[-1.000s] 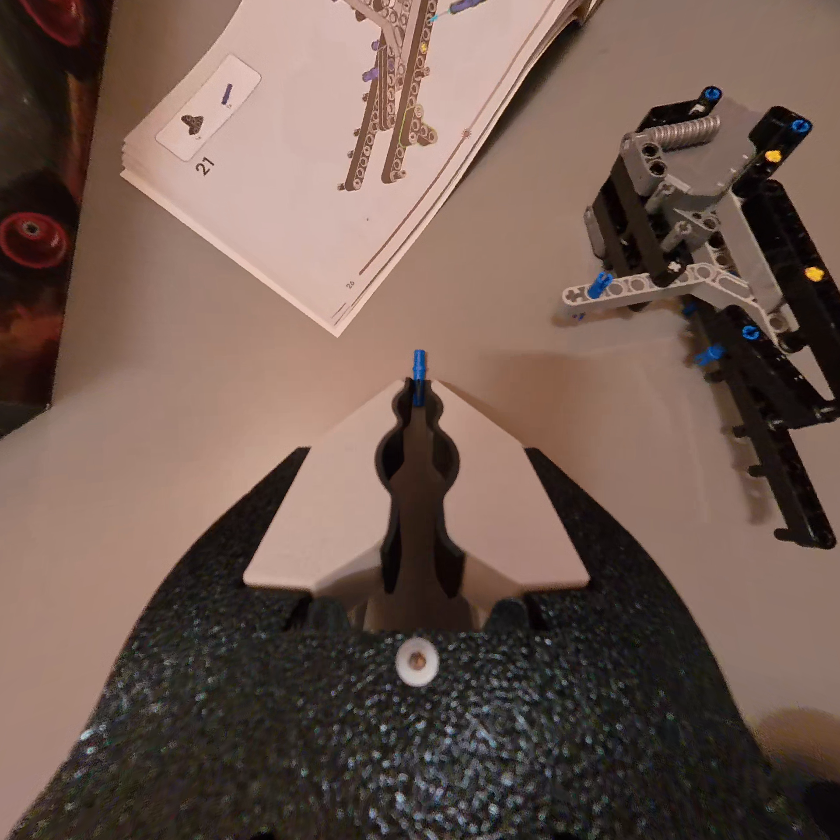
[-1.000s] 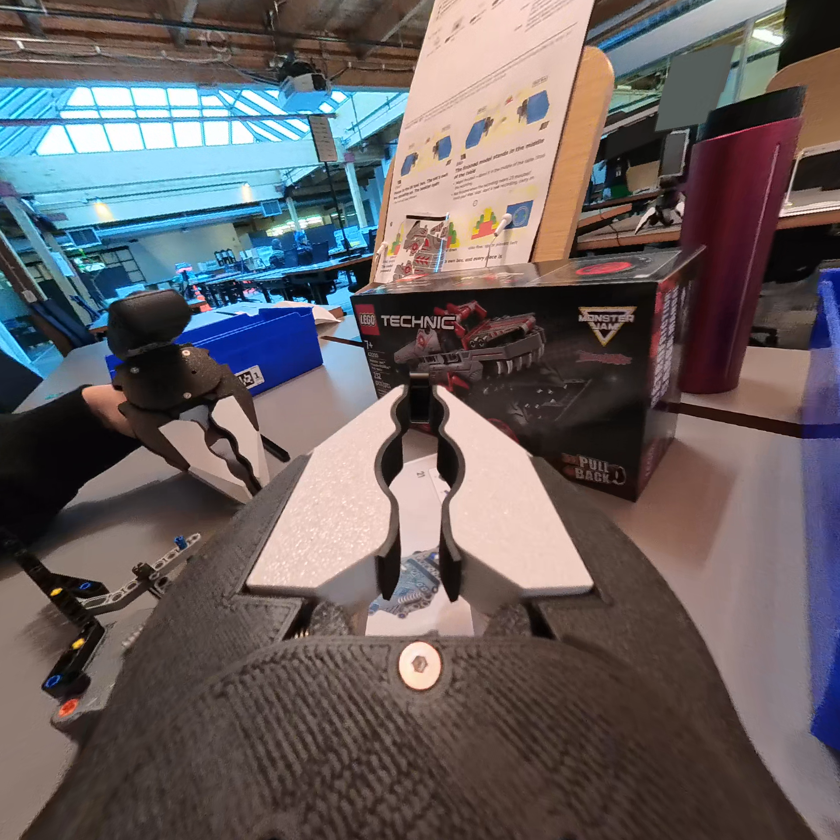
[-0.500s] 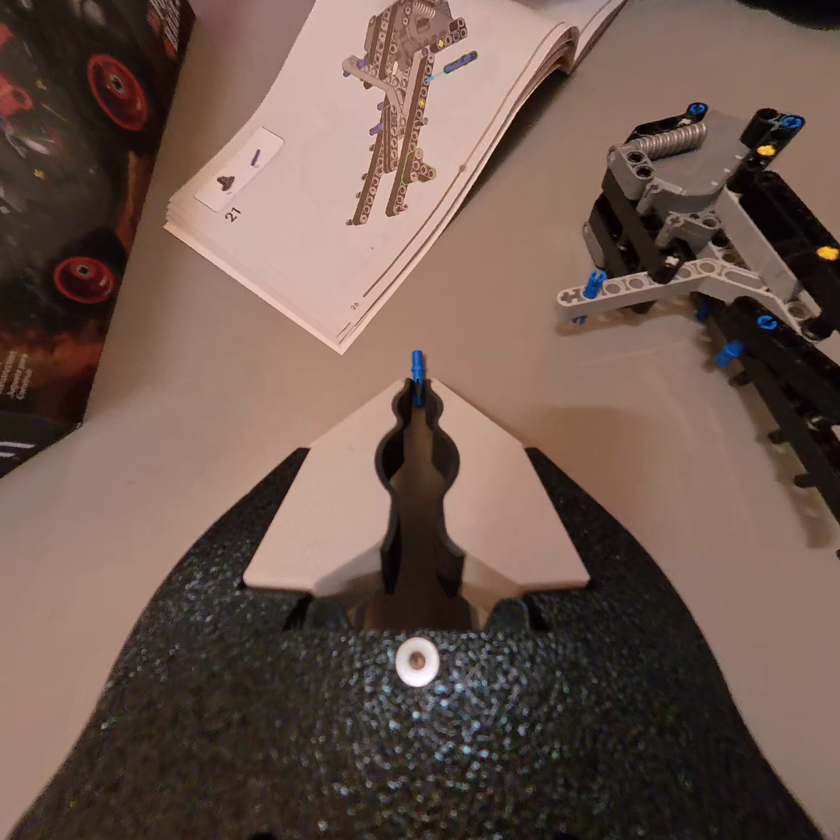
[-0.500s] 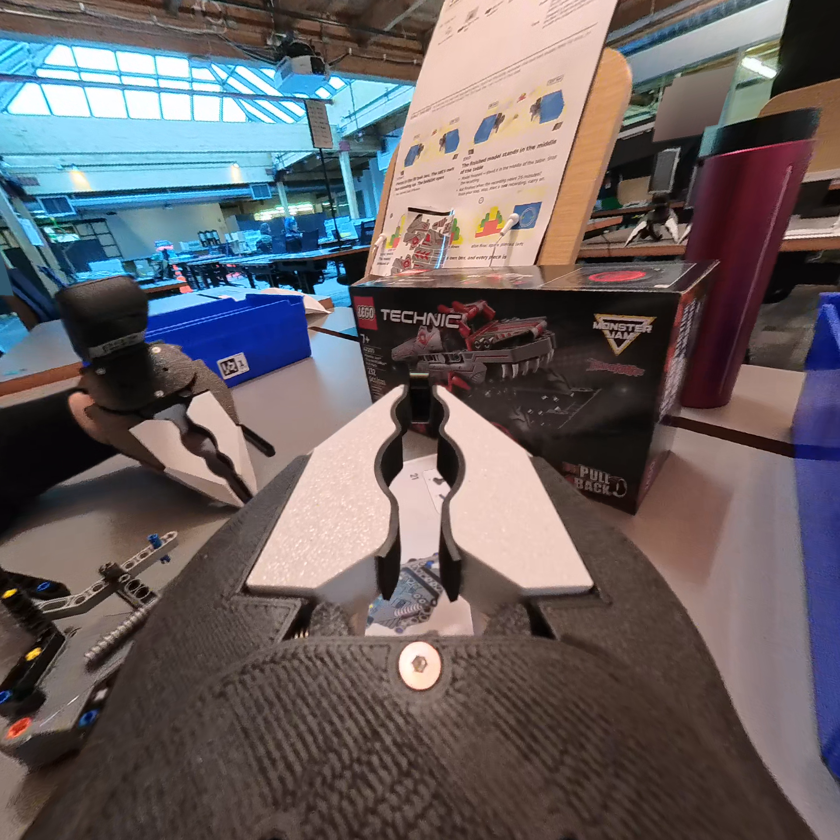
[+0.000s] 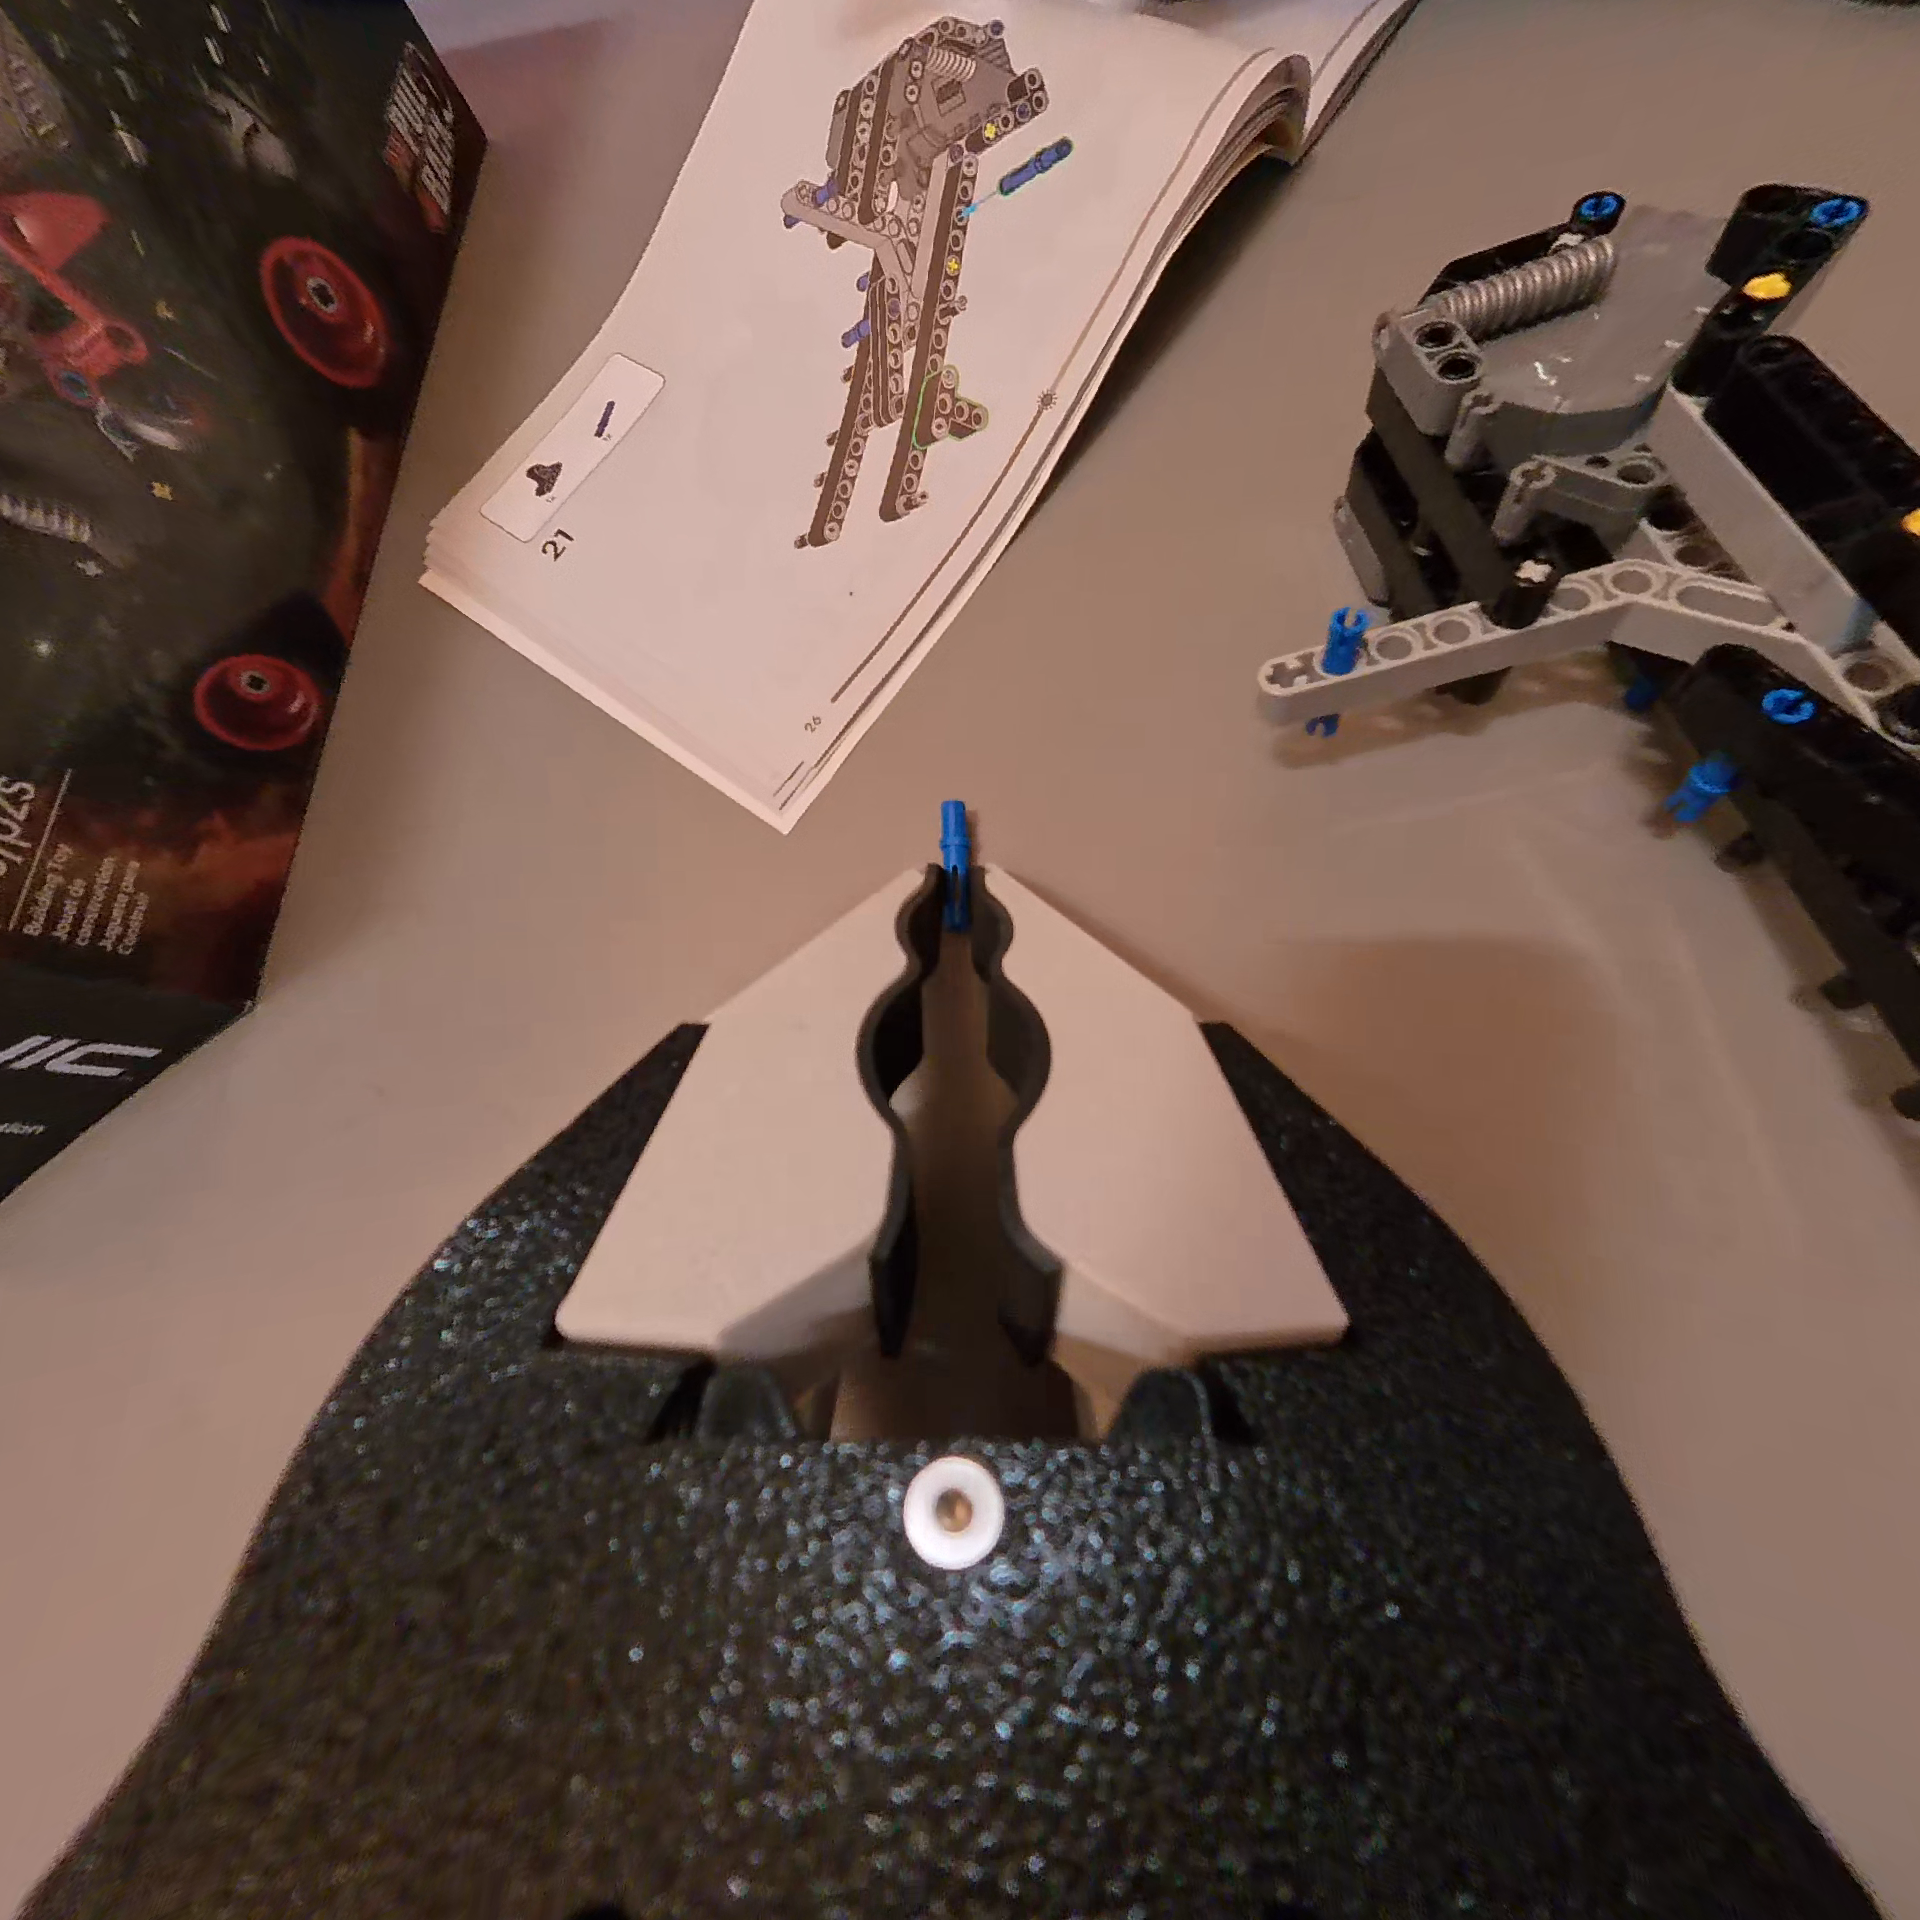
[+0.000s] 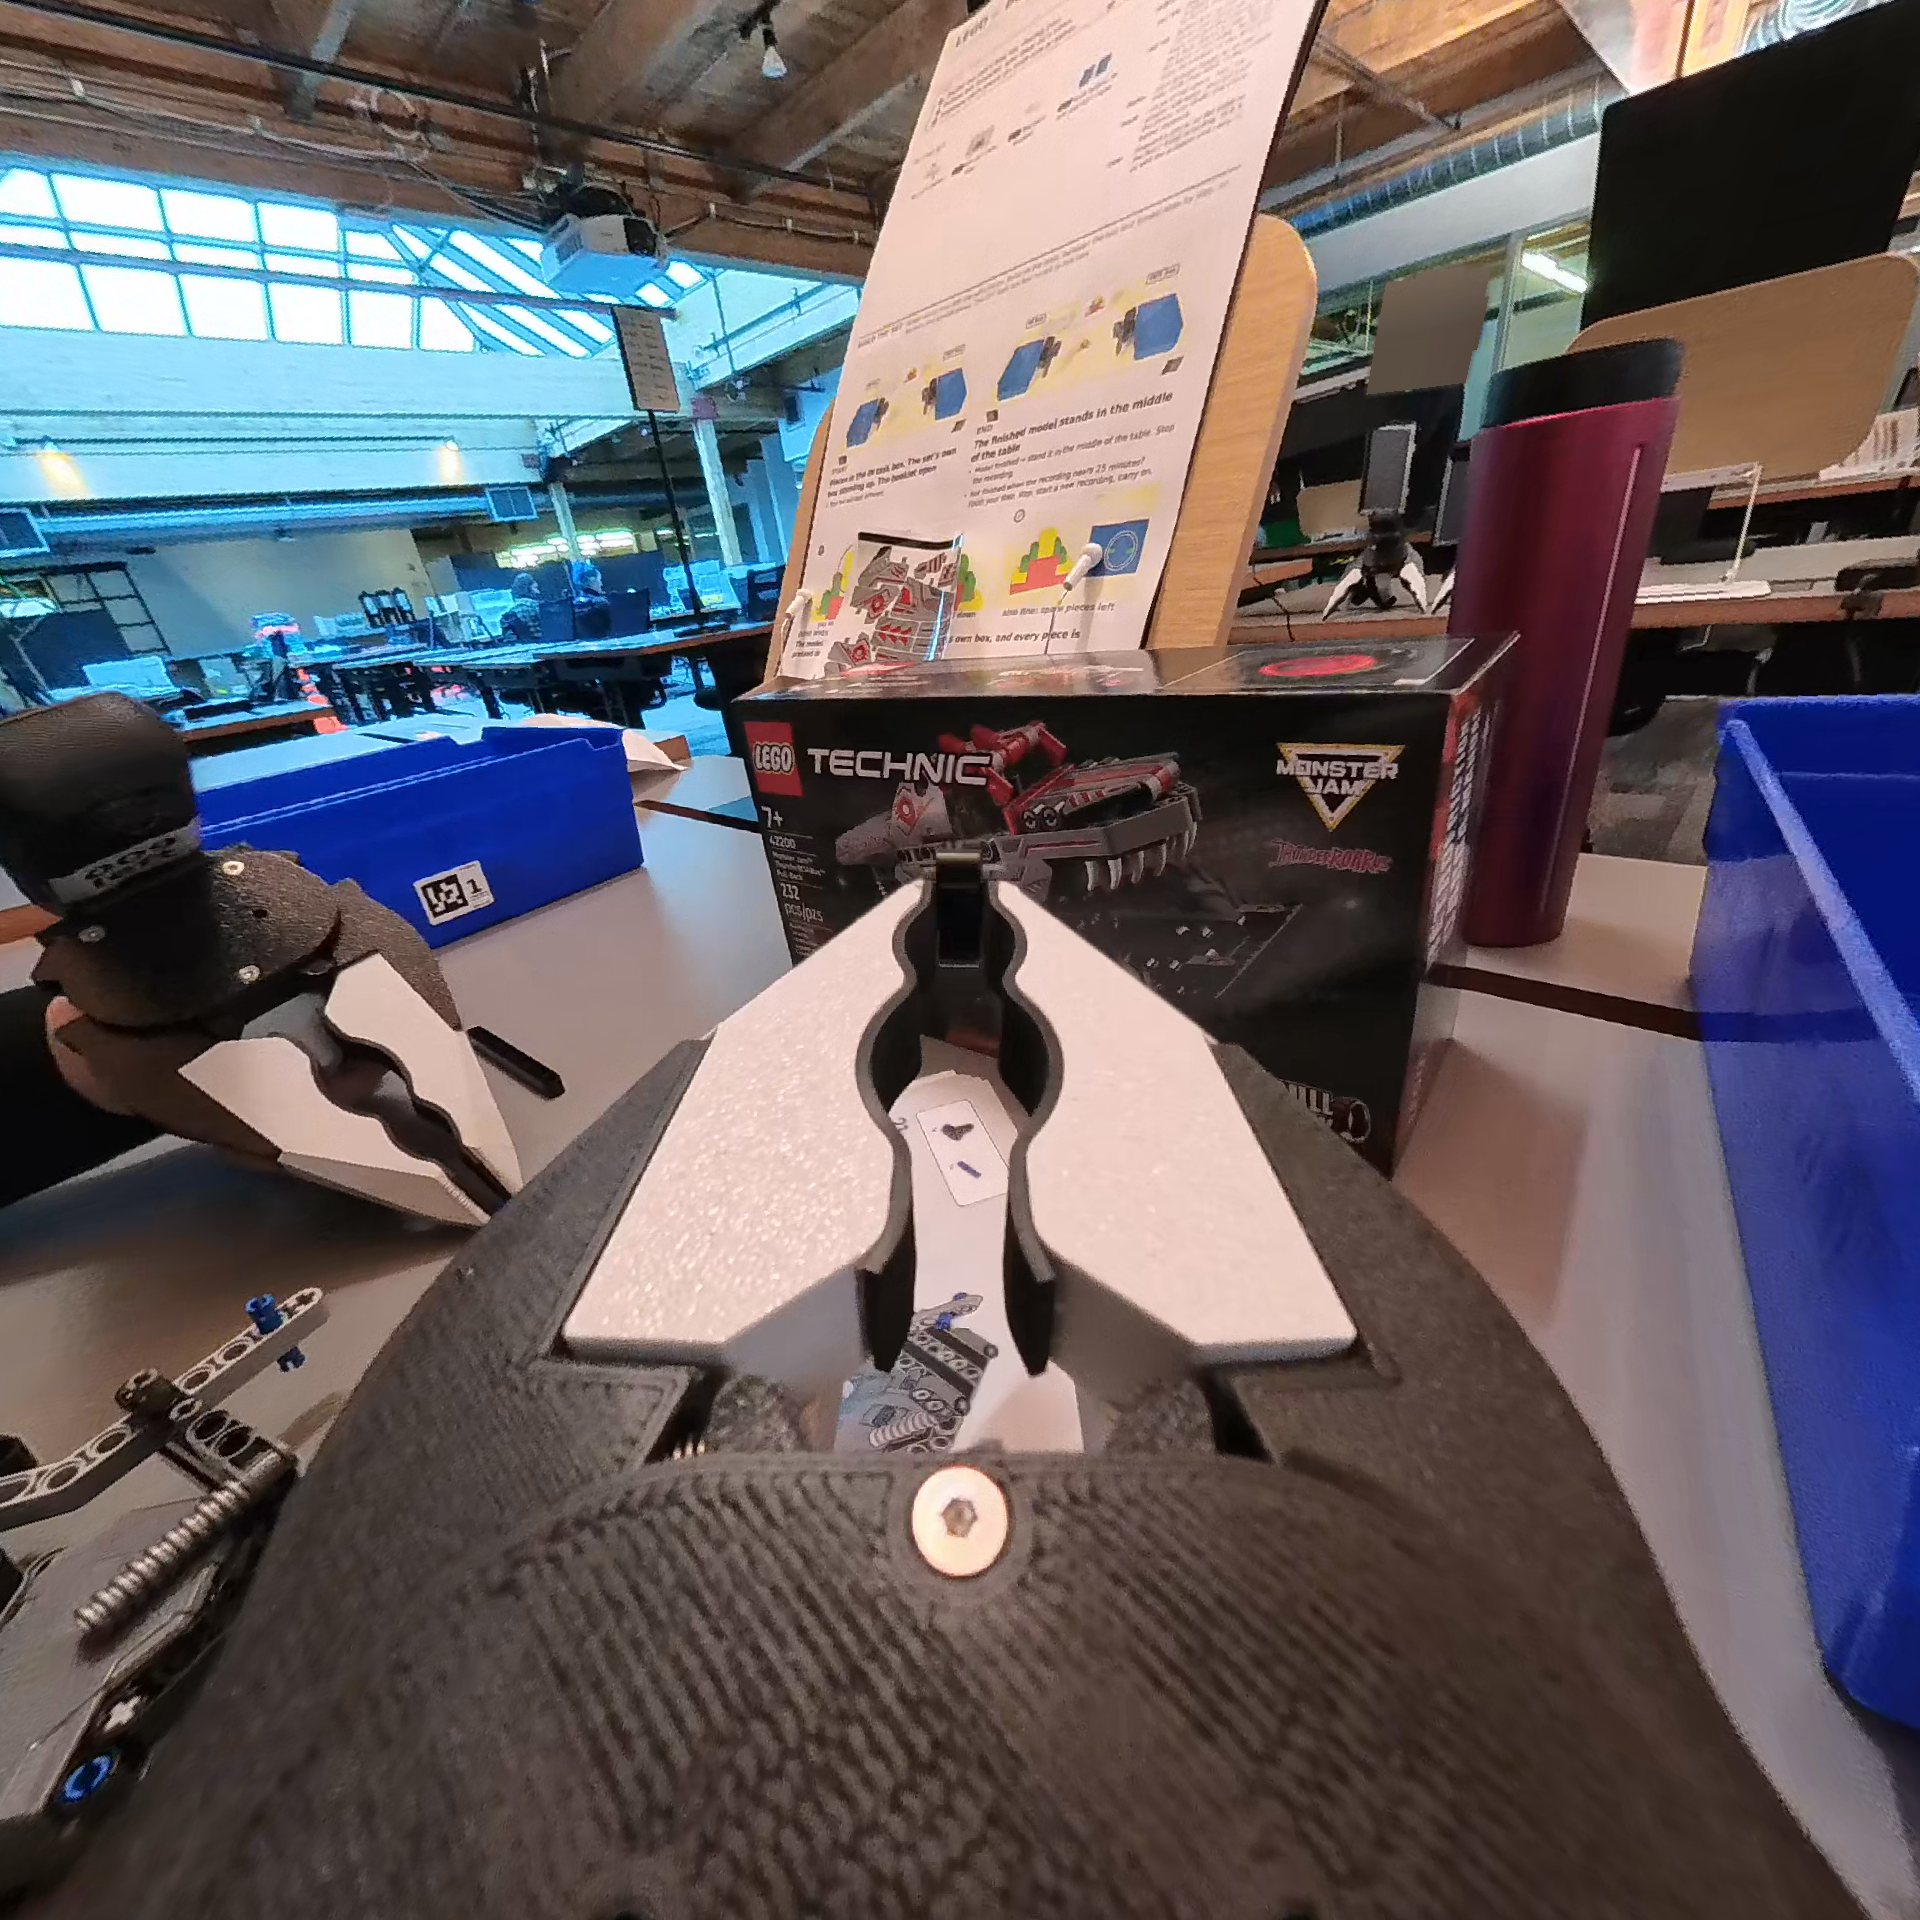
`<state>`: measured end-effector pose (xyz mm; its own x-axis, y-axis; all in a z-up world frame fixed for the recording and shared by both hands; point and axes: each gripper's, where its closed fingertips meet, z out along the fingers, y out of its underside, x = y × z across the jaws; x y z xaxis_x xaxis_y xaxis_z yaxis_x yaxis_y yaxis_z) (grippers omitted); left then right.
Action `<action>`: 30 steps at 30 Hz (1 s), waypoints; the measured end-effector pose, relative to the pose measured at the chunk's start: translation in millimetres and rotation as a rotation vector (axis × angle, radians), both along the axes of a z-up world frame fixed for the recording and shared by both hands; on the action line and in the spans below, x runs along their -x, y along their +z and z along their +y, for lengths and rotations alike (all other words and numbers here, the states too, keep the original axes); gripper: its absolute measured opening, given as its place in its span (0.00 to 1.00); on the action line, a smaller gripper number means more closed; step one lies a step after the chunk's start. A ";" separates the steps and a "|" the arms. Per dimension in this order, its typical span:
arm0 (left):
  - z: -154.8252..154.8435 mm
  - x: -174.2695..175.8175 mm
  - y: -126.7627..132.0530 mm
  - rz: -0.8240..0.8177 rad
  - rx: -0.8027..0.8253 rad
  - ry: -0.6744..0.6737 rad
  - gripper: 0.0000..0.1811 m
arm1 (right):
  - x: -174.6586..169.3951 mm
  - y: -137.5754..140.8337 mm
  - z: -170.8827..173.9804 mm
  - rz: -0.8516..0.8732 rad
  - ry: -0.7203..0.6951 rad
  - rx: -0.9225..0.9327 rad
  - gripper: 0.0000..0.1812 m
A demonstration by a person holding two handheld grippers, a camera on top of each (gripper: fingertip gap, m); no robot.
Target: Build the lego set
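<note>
Blue pin (image 5: 953,850) pinched in left tongs (image 5: 954,883); right tongs (image 6: 956,904) grip a black piece (image 6: 956,914).

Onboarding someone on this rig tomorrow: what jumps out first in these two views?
The small blue pin pinched at the tips of the left gripper, poking forward over the grey table. Right of it sits the half-built black-and-grey model, with the open instruction booklet ahead. In the right wrist view, the right gripper holds a small black piece before the dark set box.

a half-built black-and-grey lego chassis (image 5: 1662,499) with blue pins lies on the table, right of the open booklet (image 5: 831,416).
</note>
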<state>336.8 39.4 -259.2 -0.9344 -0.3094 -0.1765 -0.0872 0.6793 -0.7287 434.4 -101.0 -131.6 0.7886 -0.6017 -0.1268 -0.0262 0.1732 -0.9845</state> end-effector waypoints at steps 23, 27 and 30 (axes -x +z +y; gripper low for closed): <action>7.0 3.1 0.0 0.119 0.044 0.053 0.07 | 18.5 -3.6 21.9 0.032 0.161 0.049 0.03; 7.4 2.7 0.7 0.049 0.021 0.023 0.07 | 37.1 0.7 34.6 0.045 0.288 0.053 0.03; 8.2 3.5 1.4 0.022 0.002 0.013 0.09 | 55.3 7.3 46.3 0.041 0.380 0.060 0.03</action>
